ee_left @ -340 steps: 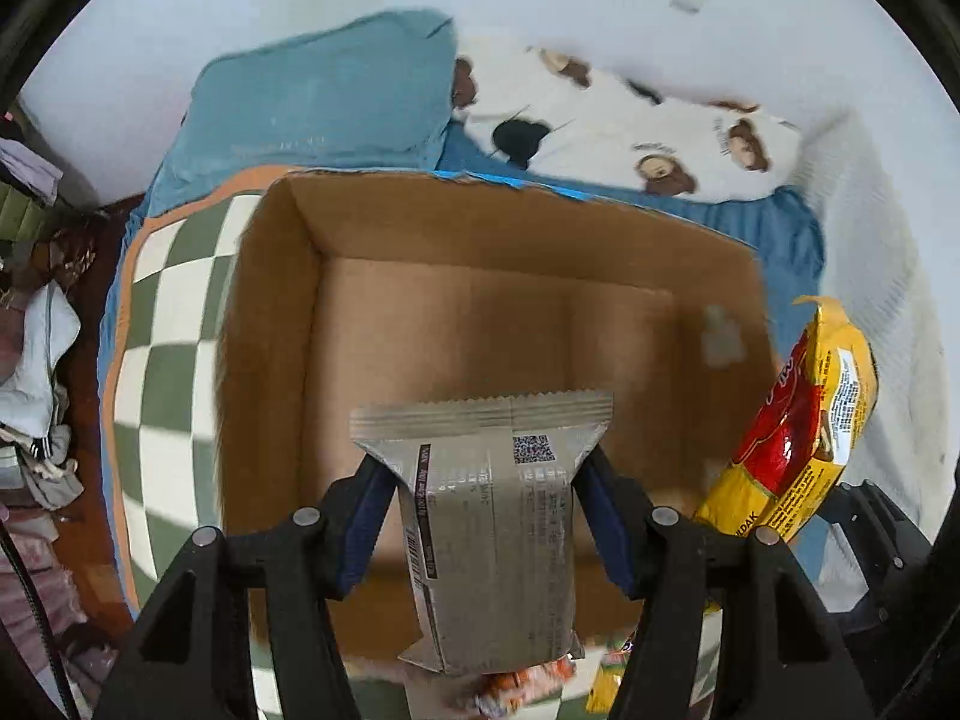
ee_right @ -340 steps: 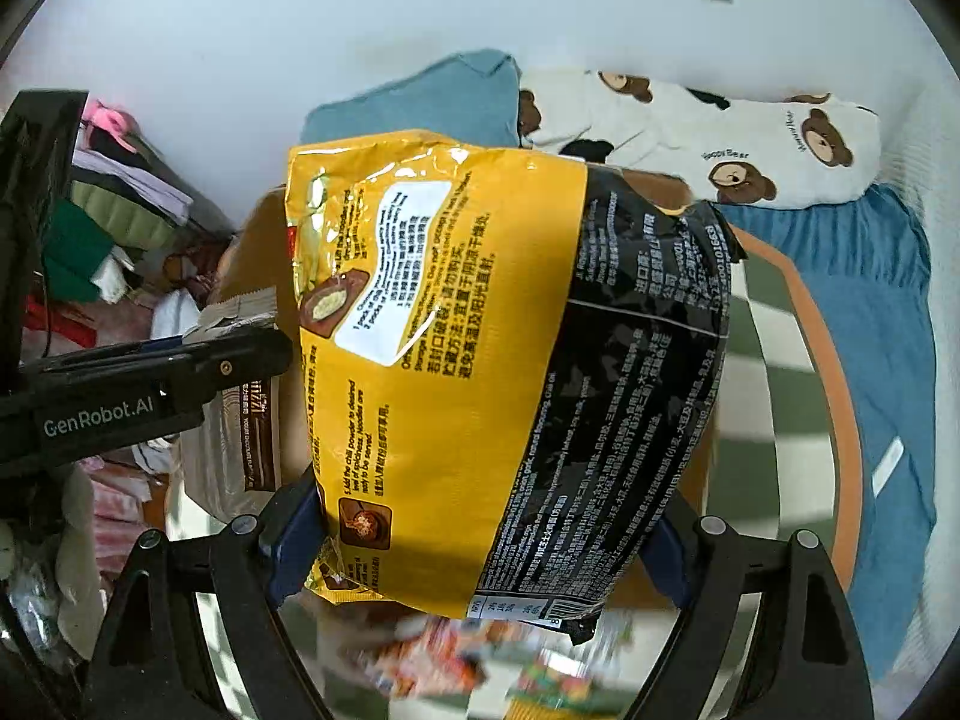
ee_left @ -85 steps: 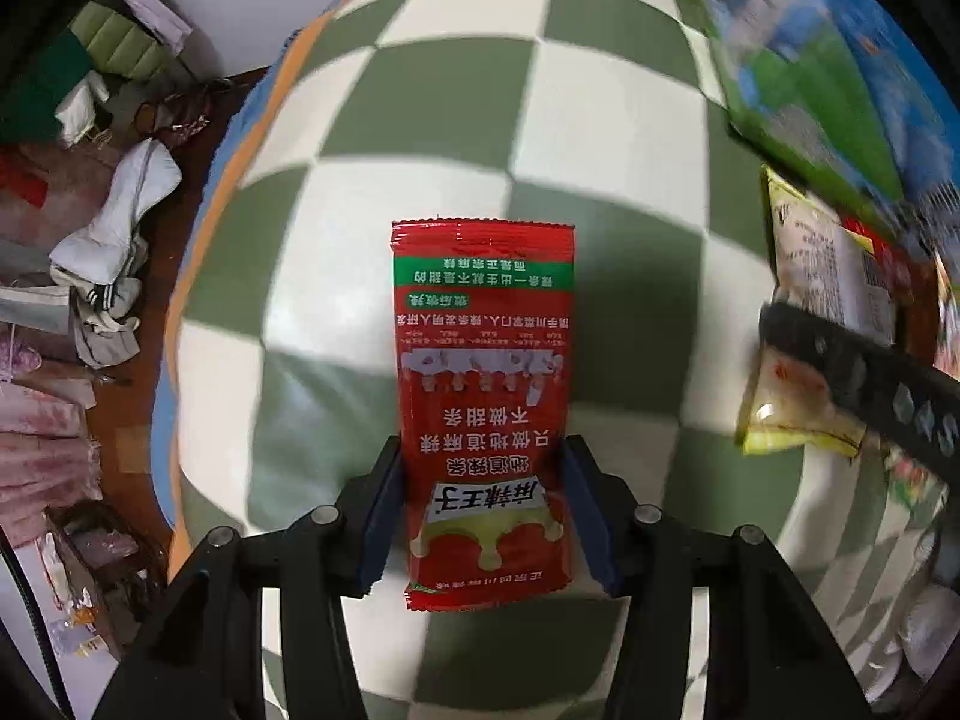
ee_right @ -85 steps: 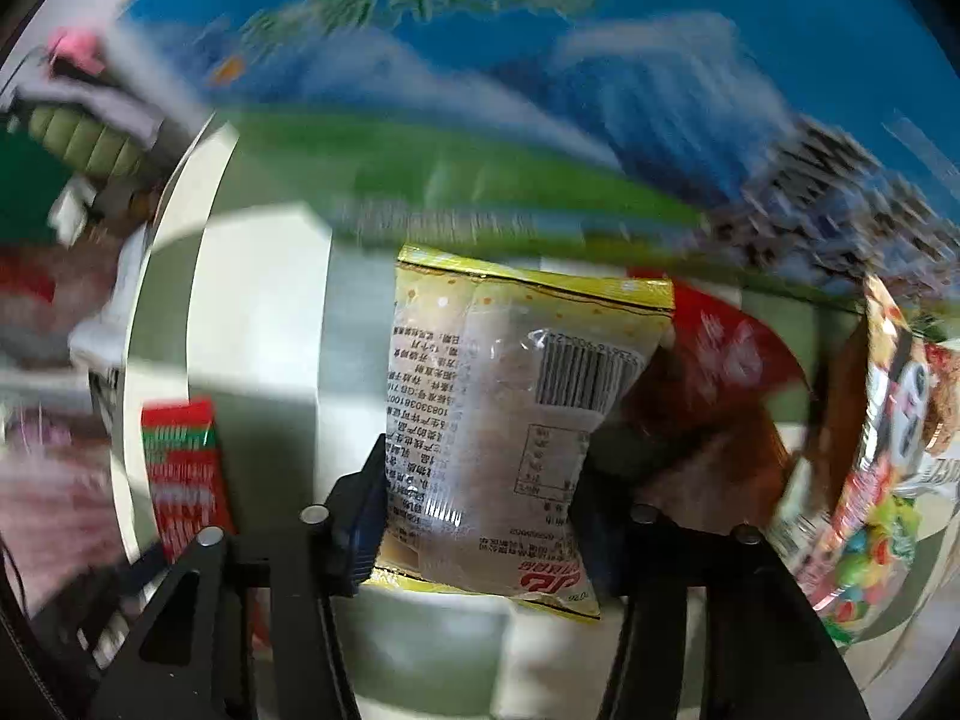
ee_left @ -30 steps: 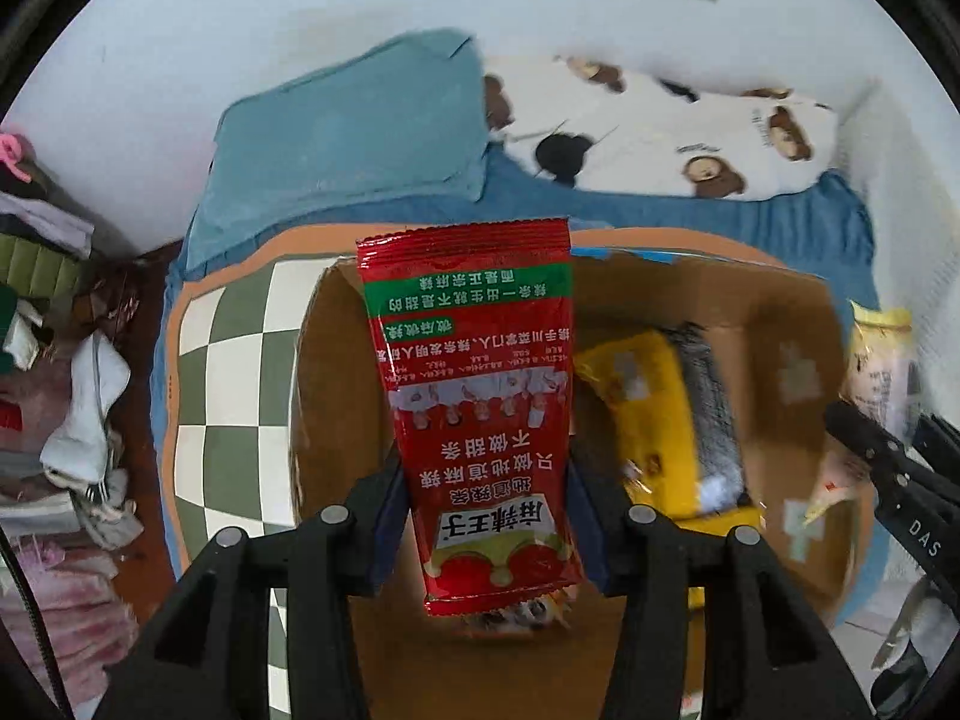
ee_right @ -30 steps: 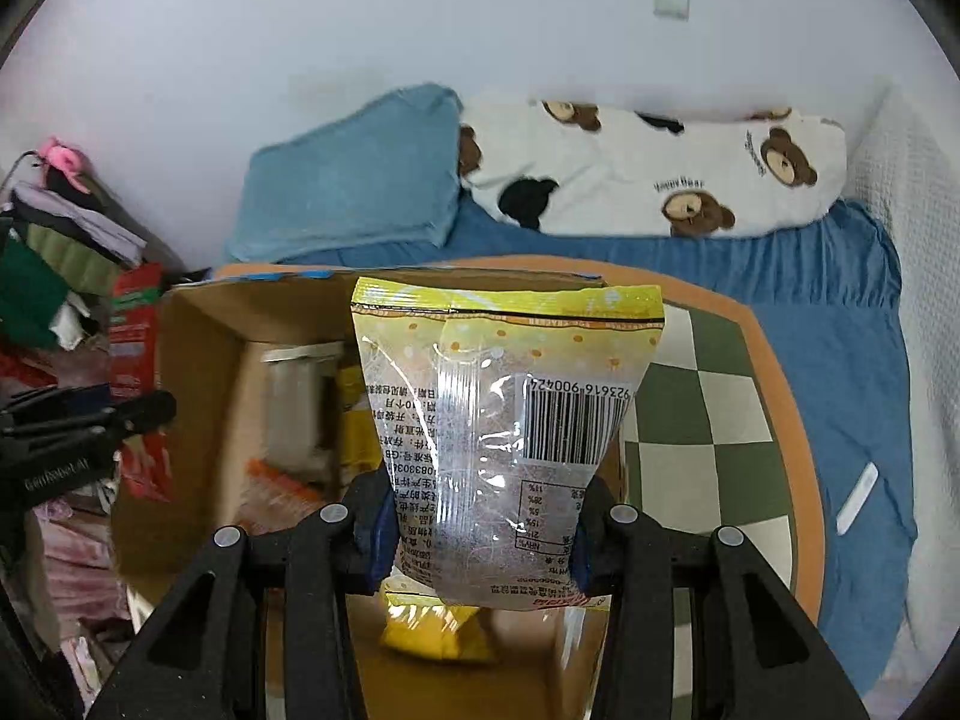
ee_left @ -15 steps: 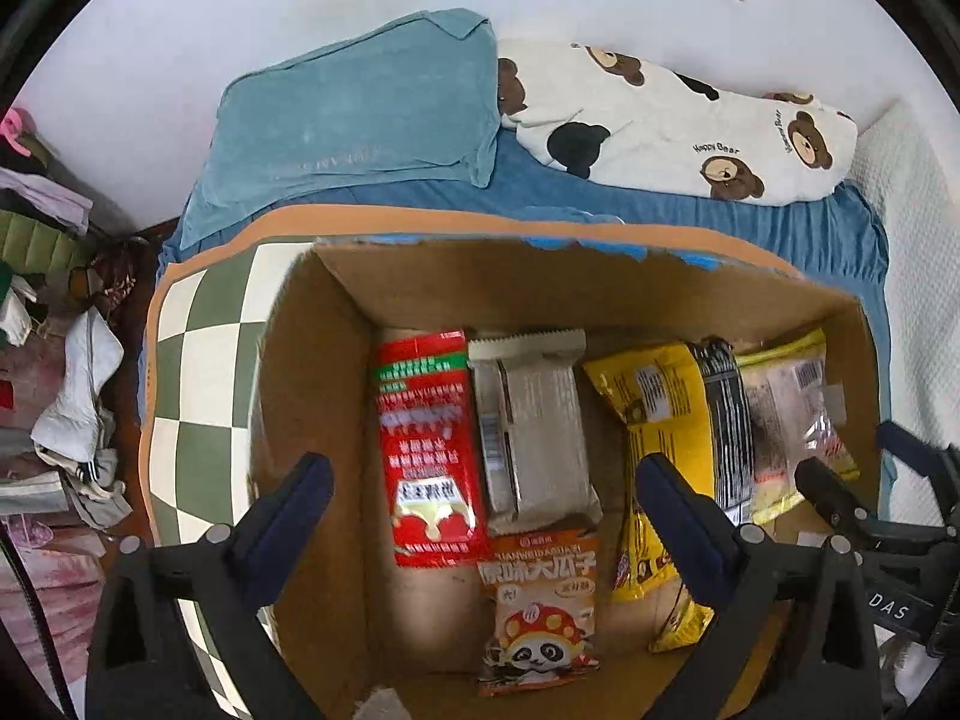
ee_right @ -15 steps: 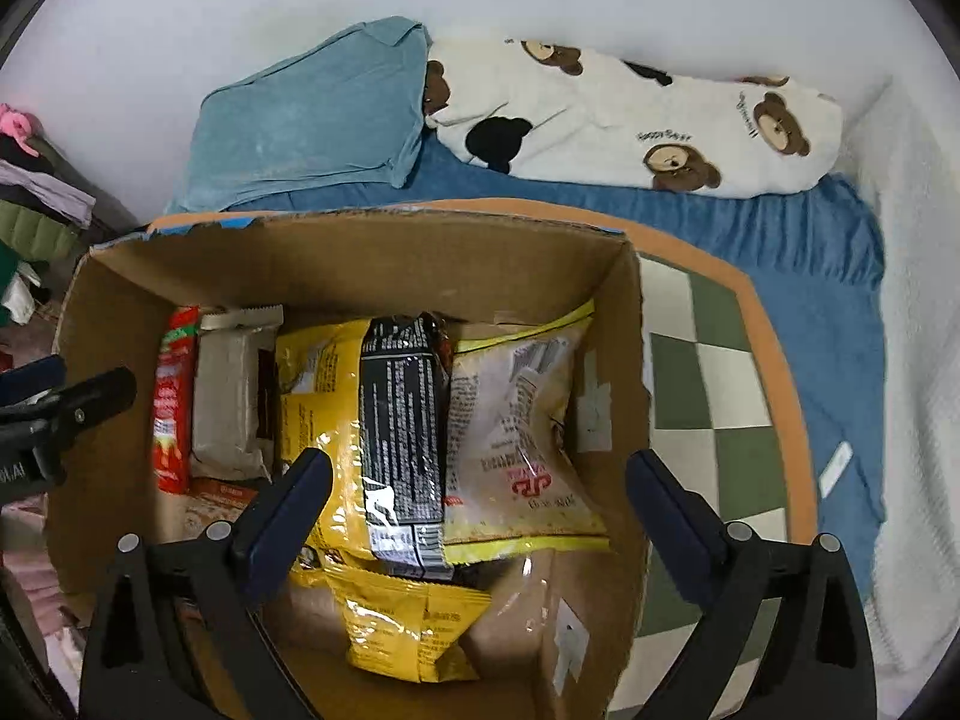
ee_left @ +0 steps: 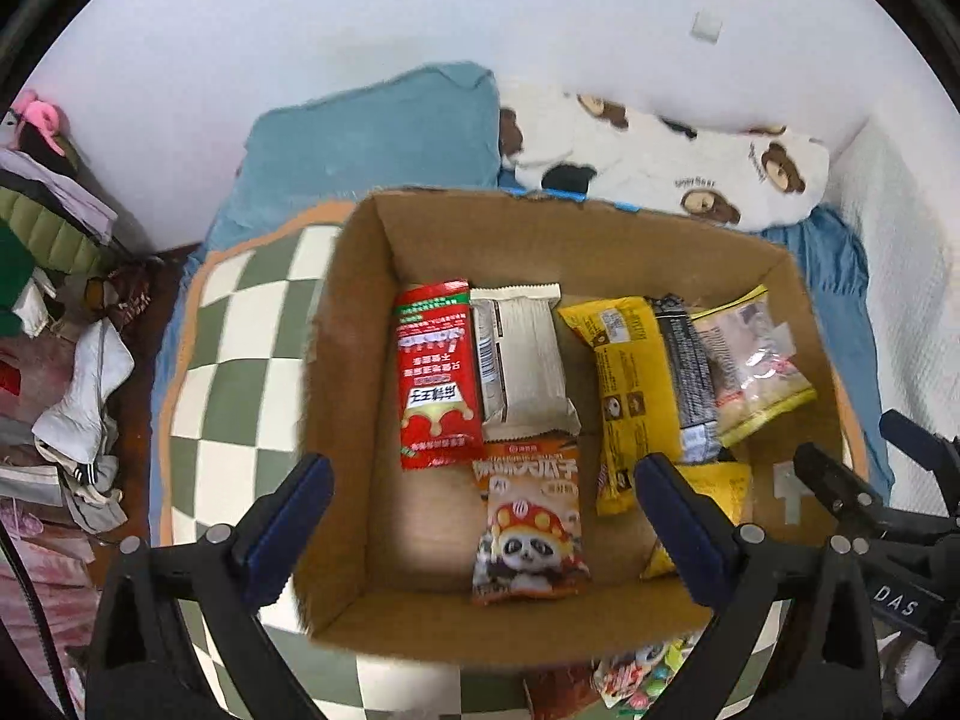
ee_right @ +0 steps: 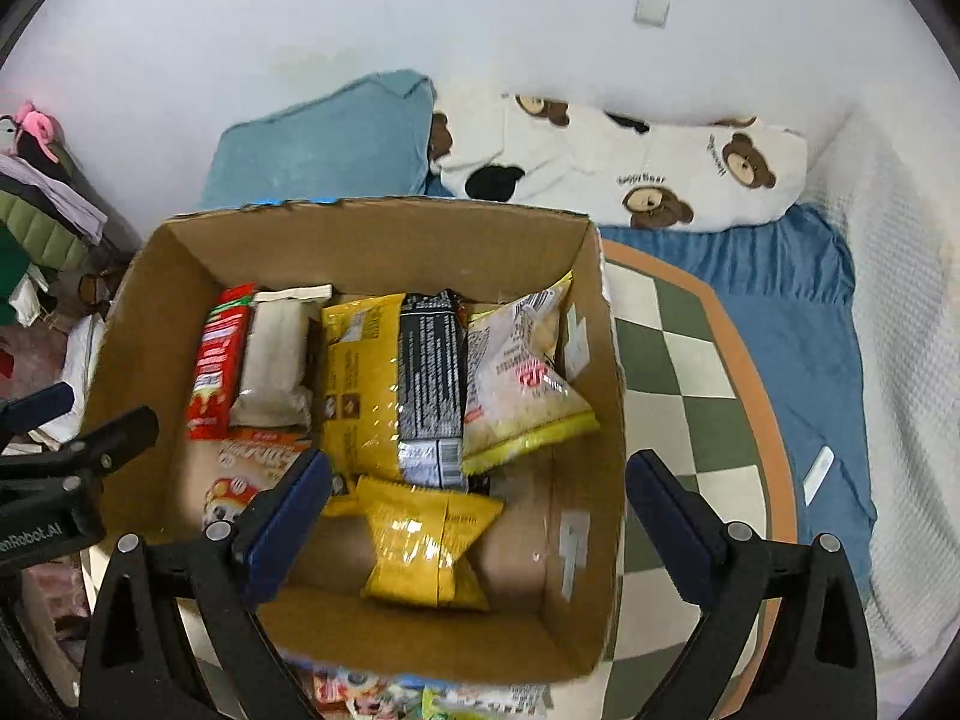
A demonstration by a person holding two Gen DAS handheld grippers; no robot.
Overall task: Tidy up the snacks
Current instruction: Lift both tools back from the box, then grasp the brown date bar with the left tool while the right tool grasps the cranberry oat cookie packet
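From the left wrist, the cardboard box (ee_left: 354, 324) fills the middle. Inside lie a red packet (ee_left: 438, 375), a grey packet (ee_left: 522, 360), a panda packet (ee_left: 528, 528), a big yellow bag (ee_left: 630, 384) and a clear bag (ee_left: 756, 360). The left gripper (ee_left: 480, 516) is spread wide and holds nothing.

From the right wrist, the same box (ee_right: 576, 540) is in the middle, with a small yellow bag (ee_right: 426, 540) low down. "Happy Bear" is written on the pillow (ee_right: 648, 174). The right gripper (ee_right: 480, 510) is spread wide, empty too.

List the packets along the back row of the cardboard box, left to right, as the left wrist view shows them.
red packet → beige packet → yellow and black bag → clear packet with yellow edges.
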